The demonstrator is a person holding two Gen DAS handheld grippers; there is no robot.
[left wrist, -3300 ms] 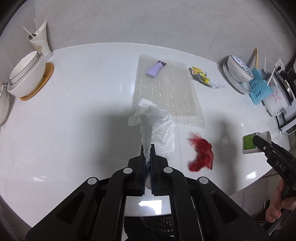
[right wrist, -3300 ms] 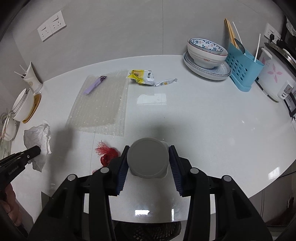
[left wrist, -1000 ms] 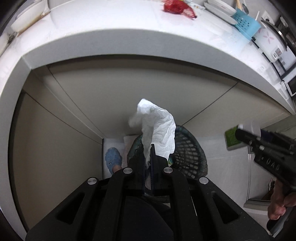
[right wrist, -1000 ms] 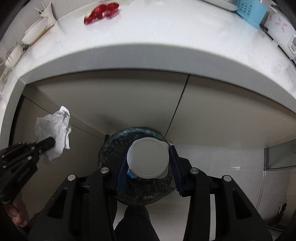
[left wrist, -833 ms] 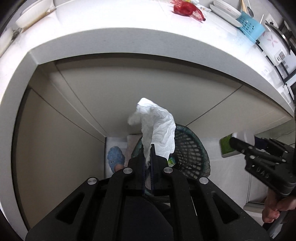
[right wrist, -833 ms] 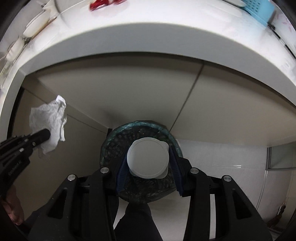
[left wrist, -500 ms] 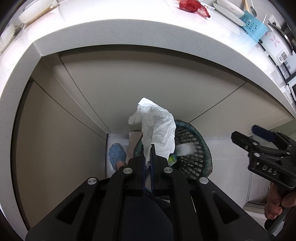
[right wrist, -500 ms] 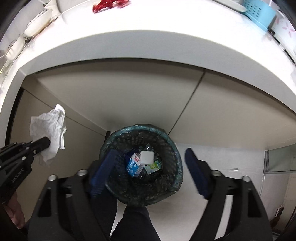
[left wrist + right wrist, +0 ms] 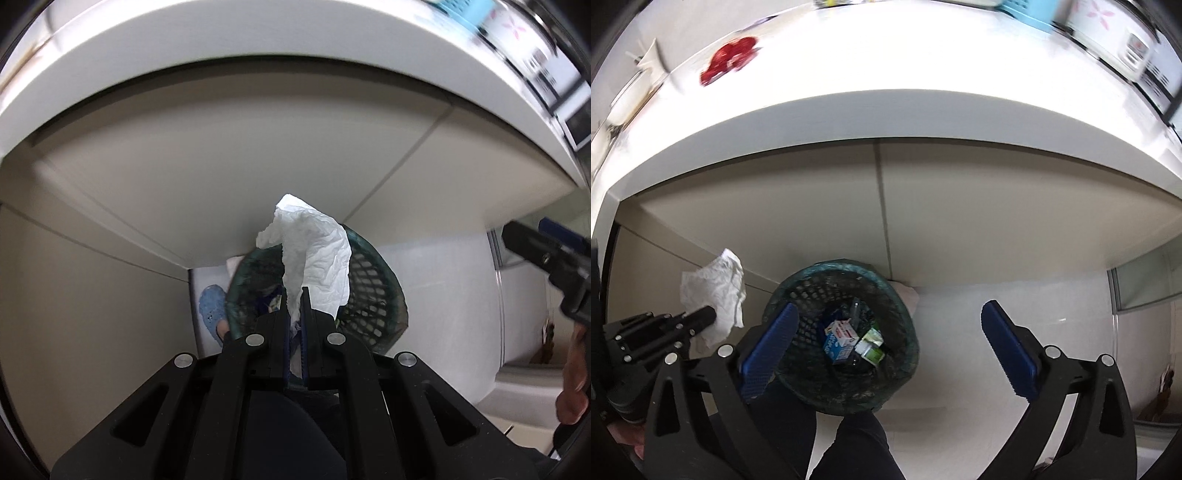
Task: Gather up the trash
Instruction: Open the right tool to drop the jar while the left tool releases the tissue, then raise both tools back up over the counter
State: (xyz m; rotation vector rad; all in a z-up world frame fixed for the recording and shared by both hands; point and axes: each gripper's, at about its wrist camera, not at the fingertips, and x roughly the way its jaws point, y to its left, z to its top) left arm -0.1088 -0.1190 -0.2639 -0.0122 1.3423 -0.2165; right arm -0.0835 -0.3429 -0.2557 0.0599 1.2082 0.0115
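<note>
So the bin (image 9: 846,336) already holds cartons, the right gripper (image 9: 886,334) gapes wide and empty above it, the left gripper (image 9: 294,295) pinches a tissue (image 9: 314,258) over its rim, and red netting (image 9: 729,59) waits near the worktop's (image 9: 886,74) front edge.

Both views are taken from below the counter's edge (image 9: 886,107), tilted steeply down toward the floor. From the left wrist, the trash basket (image 9: 373,280) is seen close, at 12 o'clock past a crumpled tissue (image 9: 314,254). From the right wrist, the basket (image 9: 842,332) is looked into from nearly overhead. The basket, tissue (image 9: 714,291), cabinet front and counter are shared; each gripper appears in the other's view, at 3 and 8 o'clock
</note>
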